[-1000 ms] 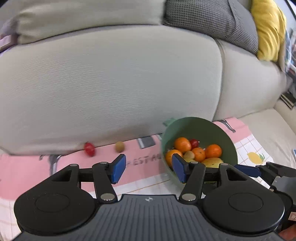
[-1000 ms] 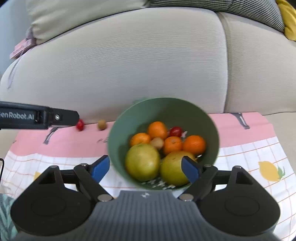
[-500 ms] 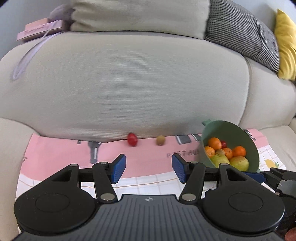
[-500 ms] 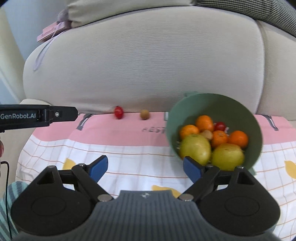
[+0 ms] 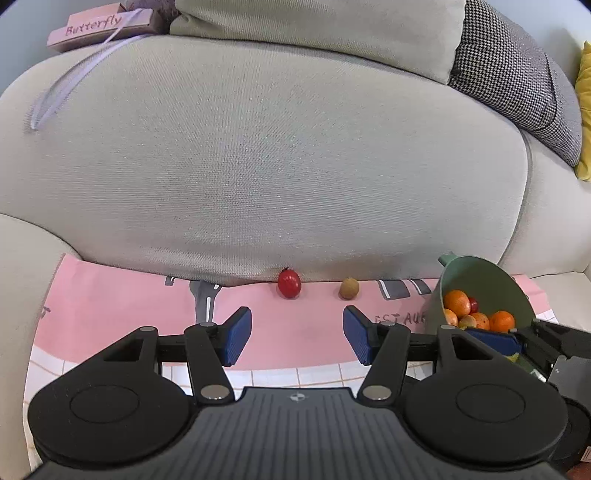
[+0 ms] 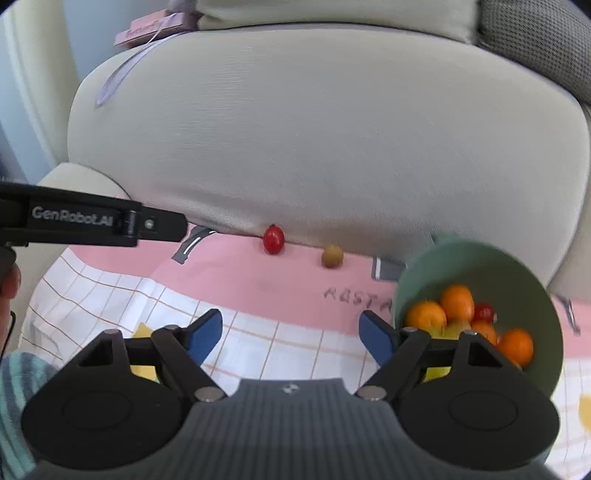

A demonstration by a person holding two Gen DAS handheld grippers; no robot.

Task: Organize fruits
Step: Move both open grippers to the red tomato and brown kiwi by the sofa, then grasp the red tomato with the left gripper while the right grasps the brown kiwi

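Observation:
A green bowl (image 5: 491, 280) with several oranges, a red fruit and yellow-green fruits stands tilted on the pink and white cloth (image 5: 122, 306) on the sofa seat; it also shows in the right wrist view (image 6: 517, 273). A small red fruit (image 5: 289, 283) and a small brown fruit (image 5: 349, 288) lie loose on the cloth against the sofa back, also in the right wrist view: the red fruit (image 6: 273, 239), the brown fruit (image 6: 332, 256). My left gripper (image 5: 297, 334) is open and empty, short of the two loose fruits. My right gripper (image 6: 291, 338) is open and empty, its right finger beside the bowl.
The beige sofa back (image 5: 258, 155) rises right behind the loose fruits. A pink box marked Butterfly (image 5: 99, 26) sits on top of it. A checked cushion (image 5: 517, 74) and a yellow cushion (image 5: 583, 110) are at the right. A person's striped sleeve (image 6: 14, 391) shows at the left.
Both grippers have swung left, so the bowl has slid to the right of both views. The loose red and brown fruits now sit ahead of the left gripper.

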